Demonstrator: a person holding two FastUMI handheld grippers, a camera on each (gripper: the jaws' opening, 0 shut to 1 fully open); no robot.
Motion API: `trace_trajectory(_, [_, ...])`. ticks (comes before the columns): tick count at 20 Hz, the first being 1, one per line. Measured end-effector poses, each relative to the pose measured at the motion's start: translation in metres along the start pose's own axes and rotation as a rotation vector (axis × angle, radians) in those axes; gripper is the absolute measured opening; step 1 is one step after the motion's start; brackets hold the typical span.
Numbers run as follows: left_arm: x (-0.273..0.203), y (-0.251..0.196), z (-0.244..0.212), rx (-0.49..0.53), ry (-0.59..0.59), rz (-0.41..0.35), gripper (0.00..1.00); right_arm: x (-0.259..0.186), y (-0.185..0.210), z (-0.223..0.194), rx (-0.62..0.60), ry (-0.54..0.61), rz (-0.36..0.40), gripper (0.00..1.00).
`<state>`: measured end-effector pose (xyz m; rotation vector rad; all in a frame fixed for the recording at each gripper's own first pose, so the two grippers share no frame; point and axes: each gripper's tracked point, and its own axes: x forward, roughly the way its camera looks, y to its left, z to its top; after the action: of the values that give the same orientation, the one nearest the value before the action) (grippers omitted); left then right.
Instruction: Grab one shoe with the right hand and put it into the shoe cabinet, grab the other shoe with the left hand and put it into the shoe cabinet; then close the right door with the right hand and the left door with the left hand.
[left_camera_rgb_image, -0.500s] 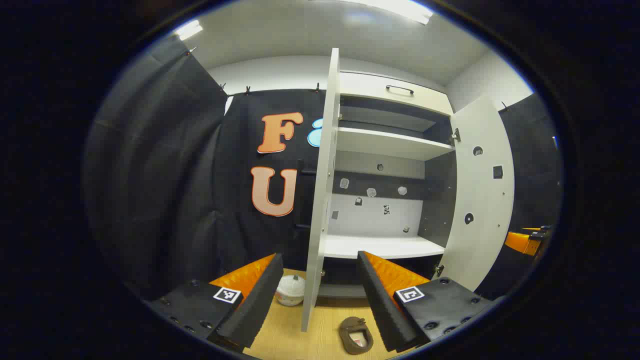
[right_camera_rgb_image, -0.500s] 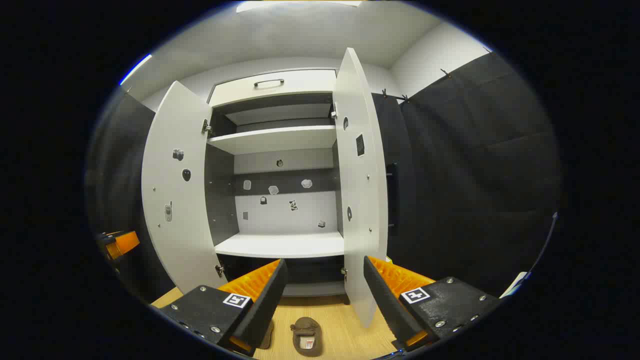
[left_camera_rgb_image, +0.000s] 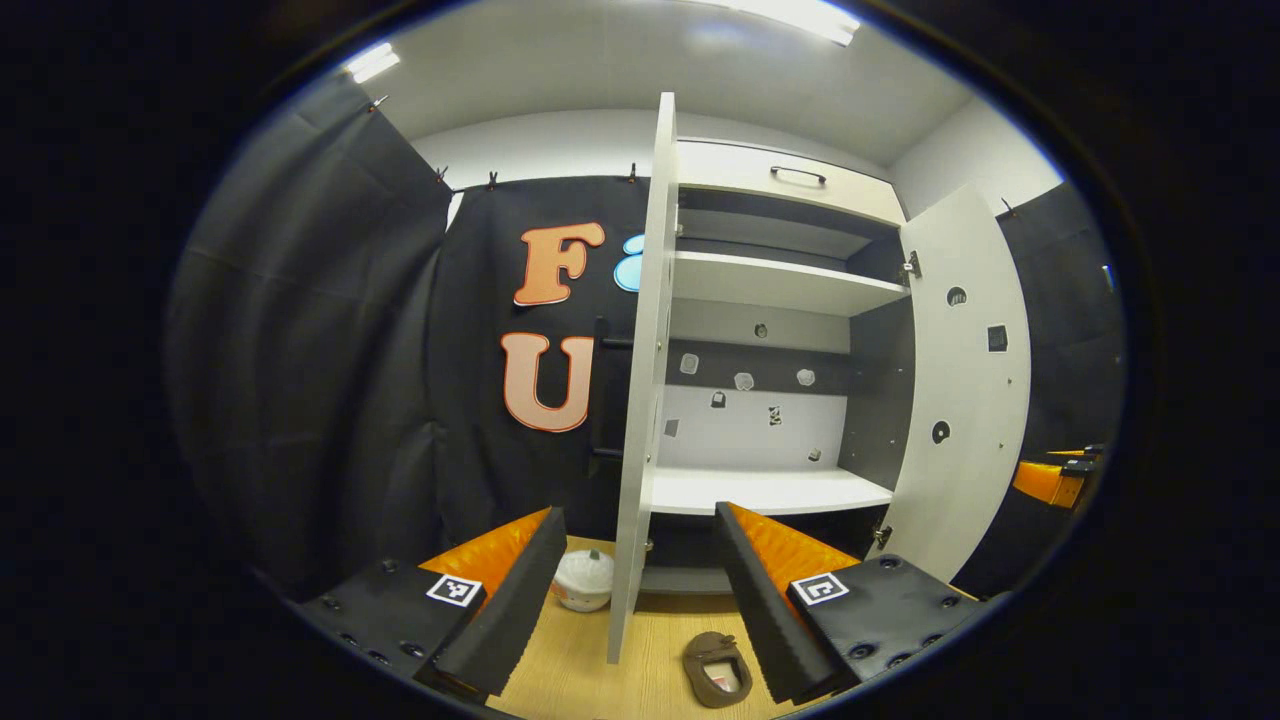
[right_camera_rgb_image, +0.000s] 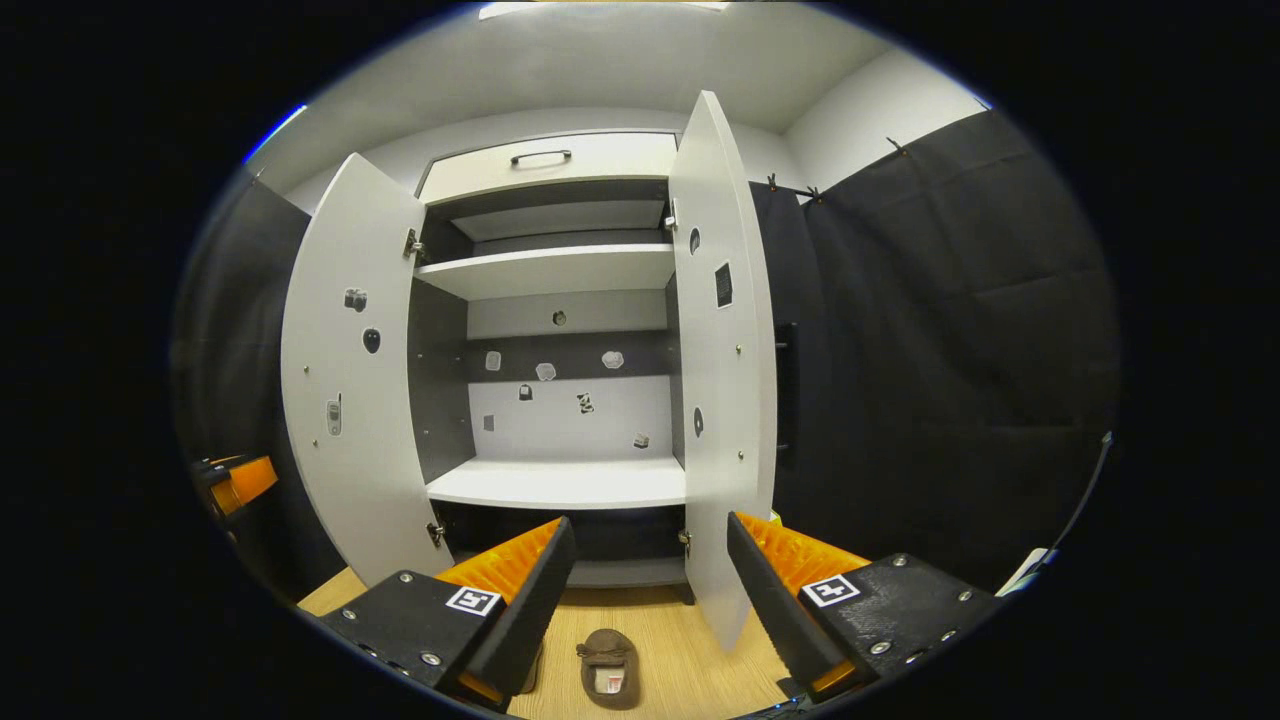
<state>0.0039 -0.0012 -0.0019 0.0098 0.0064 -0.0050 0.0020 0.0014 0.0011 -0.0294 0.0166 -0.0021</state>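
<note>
My left gripper (left_camera_rgb_image: 637, 590) and right gripper (right_camera_rgb_image: 648, 595) each show black screwed plates carrying a square black-and-white marker, with ridged, saw-toothed faces along the fingers.

Seen in the right gripper view: shoe cabinet (right_camera_rgb_image: 560, 300) at 12 o'clock with both doors swung out, left door (right_camera_rgb_image: 345, 380) at 10 o'clock, right door (right_camera_rgb_image: 722, 360) at 1 o'clock, lower shelf (right_camera_rgb_image: 560, 483) between them. One shoe (right_camera_rgb_image: 605, 667) on the floor (right_camera_rgb_image: 680, 670) at 6 o'clock, before the cabinet. In the left gripper view: a shoe (left_camera_rgb_image: 717, 670) at 6 o'clock, right of the near door's edge; a small round container (left_camera_rgb_image: 583, 580) left of that door, on the floor
</note>
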Motion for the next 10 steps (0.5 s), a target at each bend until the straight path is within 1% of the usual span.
trace_trajectory(1, [0.001, -0.001, 0.000, 0.000, 0.001, -0.002, 0.99, 0.000, 0.000, 0.000, -0.002, 0.002, 0.001, 0.94])
trace_trajectory(2, [0.002, -0.002, -0.001, 0.000, 0.002, -0.003, 0.97, 0.001, 0.001, -0.001, -0.001, 0.005, 0.002, 0.93])
trace_trajectory(4, [0.003, -0.003, -0.002, 0.001, 0.005, -0.003, 0.97, 0.003, 0.003, -0.003, 0.004, 0.012, 0.007, 0.94])
trace_trajectory(5, [0.003, -0.002, -0.002, 0.002, 0.006, -0.002, 0.94, 0.005, 0.004, -0.004, 0.002, 0.015, 0.008, 0.94])
trace_trajectory(6, [0.004, -0.001, -0.001, 0.003, 0.006, -0.002, 0.97, 0.007, 0.005, -0.006, -0.005, 0.019, 0.008, 0.93])
trace_trajectory(7, [0.004, -0.001, -0.001, 0.004, 0.006, 0.000, 0.97, 0.009, 0.006, -0.009, -0.014, 0.026, 0.009, 0.93])
trace_trajectory(10, [0.006, 0.000, -0.003, -0.003, 0.010, 0.005, 0.97, 0.017, 0.011, -0.032, -0.034, 0.071, 0.020, 0.94])
